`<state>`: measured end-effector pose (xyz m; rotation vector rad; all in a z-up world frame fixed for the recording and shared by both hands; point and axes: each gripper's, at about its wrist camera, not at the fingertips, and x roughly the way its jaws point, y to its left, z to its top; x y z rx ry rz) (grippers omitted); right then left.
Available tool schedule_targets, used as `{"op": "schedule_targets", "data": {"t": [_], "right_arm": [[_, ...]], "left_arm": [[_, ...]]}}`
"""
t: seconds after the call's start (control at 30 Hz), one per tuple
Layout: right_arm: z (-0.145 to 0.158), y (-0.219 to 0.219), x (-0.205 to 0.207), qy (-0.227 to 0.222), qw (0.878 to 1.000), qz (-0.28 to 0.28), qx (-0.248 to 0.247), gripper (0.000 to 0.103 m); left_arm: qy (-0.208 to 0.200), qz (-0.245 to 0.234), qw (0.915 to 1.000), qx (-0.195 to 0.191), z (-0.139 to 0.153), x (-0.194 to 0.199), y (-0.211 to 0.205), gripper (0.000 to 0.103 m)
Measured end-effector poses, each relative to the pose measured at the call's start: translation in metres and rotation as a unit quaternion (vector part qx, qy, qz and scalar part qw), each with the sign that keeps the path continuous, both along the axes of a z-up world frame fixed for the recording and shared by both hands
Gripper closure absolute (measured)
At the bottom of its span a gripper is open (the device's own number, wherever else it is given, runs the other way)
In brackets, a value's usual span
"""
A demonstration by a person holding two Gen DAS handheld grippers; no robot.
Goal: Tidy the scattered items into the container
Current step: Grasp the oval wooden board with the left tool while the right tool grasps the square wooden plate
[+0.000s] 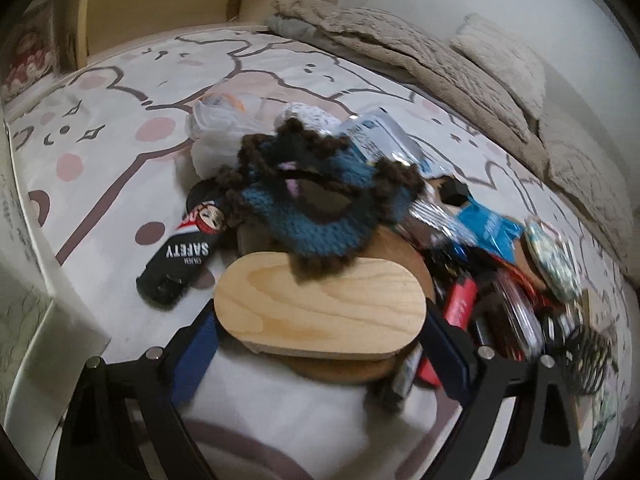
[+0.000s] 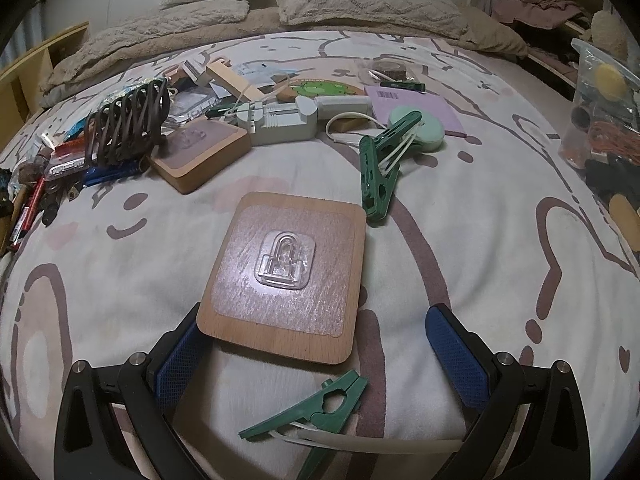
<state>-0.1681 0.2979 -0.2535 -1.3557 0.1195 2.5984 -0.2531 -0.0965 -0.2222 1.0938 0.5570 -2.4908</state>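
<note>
Matt wooden oval block (image 1: 320, 304), knitted pouch (image 1: 320, 204)

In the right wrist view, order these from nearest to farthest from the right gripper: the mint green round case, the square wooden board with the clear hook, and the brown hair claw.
1. Square wooden board, between the open right gripper fingers.
2. Brown hair claw, far left.
3. Mint green round case, upper right; nearly level with the claw, so 2 and 3 are close.

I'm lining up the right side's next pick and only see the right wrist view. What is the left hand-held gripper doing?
Observer: The left hand-held gripper is shut on an oval wooden block, one finger at each end.
Operator: Anything on that block?
Observer: A blue-and-brown knitted piece drapes over its far edge.
Operator: What lies to its left?
Observer: A black pouch printed SAFETY, lying on the bedsheet.
</note>
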Motion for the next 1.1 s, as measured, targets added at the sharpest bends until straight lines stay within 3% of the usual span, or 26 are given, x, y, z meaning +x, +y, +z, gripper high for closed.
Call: {"op": "schedule_targets", "data": {"t": [0.47,1.1], "right_arm": [[0.000,0.001,0.000,0.002,1.000,0.000,-0.003,0.000],[0.001,-0.001,0.001,0.003,1.000,0.001,0.004,0.000]], "left_arm": [[-0.004,-0.078,0.9967,-0.022,0.008,0.038,0.032,0.009],[0.004,-0.211,0.9744,-0.077,0.016,0.111,0.093,0.009]]}}
